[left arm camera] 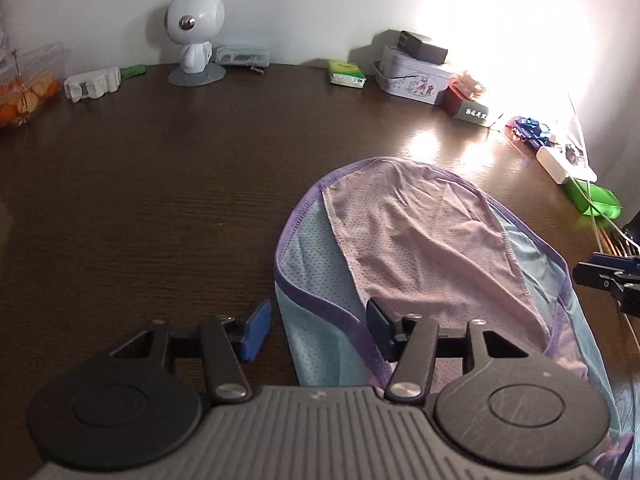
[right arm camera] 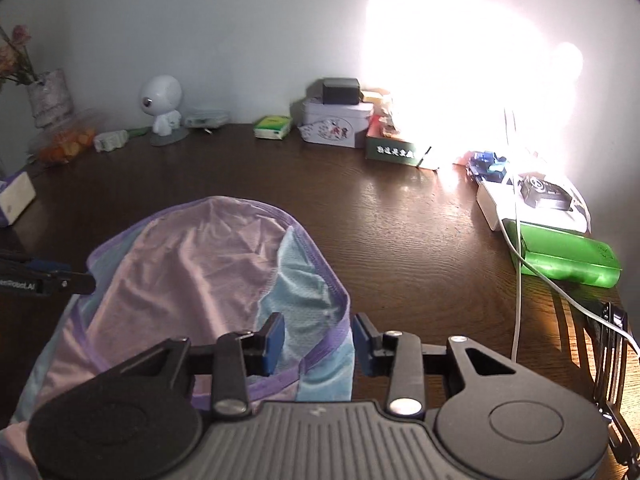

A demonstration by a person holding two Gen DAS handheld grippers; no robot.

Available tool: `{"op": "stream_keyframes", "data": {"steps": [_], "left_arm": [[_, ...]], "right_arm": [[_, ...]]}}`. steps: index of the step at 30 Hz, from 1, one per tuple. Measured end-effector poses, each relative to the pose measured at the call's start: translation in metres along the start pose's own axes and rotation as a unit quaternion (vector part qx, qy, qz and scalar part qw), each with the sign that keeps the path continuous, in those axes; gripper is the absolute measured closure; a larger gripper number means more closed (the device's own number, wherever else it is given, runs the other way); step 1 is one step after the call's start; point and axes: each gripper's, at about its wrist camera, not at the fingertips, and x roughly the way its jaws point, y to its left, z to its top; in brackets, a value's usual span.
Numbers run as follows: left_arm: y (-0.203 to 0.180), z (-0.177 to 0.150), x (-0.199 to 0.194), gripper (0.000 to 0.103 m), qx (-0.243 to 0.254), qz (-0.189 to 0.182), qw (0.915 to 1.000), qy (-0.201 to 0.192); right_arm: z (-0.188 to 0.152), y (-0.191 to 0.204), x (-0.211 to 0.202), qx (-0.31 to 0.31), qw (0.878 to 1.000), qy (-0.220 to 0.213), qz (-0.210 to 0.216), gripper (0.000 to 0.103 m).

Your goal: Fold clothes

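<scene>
While lying flat on the dark table [left arm camera: 140,200], underwear [left arm camera: 420,248] right of centre, long axis running bottom to top, rounded end toward top. Left gripper [left arm camera: 318,330] and right gripper [right arm camera: 318,344] both open, straddling side hems. Tin [left arm camera: 416,76], green case [right arm camera: 568,256] well apart, upper right.

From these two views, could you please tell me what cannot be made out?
- Garment: its near end is hidden by the gripper bodies in both views.
- Wall: washed out by glare in both views; items at its foot are lost.
- Green box: print too small to read.
- Right gripper: open, straddling the garment's edge; whether the pads touch the cloth cannot be told.
</scene>
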Motion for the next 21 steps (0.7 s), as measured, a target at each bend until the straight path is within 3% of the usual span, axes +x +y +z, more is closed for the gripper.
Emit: {"op": "stream_keyframes", "data": {"steps": [3,4,5,6,8,14,18,21], "left_arm": [[0.002,-0.003,0.003,0.084,0.016,-0.021,0.9996,-0.003],[0.005,-0.004,0.003,0.094,0.017,-0.030,0.9994,-0.004],[0.009,-0.005,0.002,0.097,0.017,-0.036,0.9992,-0.006],[0.012,-0.005,0.001,0.099,0.016,-0.032,0.9993,-0.010],[0.022,-0.006,-0.003,0.099,0.014,-0.021,0.9995,-0.020],[0.069,-0.039,-0.056,0.100,-0.016,0.001,0.9979,-0.062],[0.102,-0.095,-0.113,0.100,-0.067,0.031,0.9929,-0.093],[0.119,-0.137,-0.154,0.100,-0.110,0.057,0.9869,-0.103]], "right_arm": [[0.005,0.001,0.024,-0.010,1.000,0.026,-0.011,0.068],[0.008,0.005,0.029,-0.018,0.999,0.028,-0.011,0.071],[0.010,0.009,0.034,-0.025,0.999,0.029,-0.011,0.078],[0.013,0.013,0.039,-0.032,0.999,0.030,-0.011,0.081],[0.018,0.020,0.049,-0.047,0.998,0.033,-0.011,0.101],[0.041,0.050,0.080,-0.094,0.995,0.039,-0.007,0.101],[0.074,0.120,0.111,-0.165,0.985,0.034,0.034,0.101],[0.086,0.199,0.128,-0.233,0.968,0.028,0.089,0.101]]}}
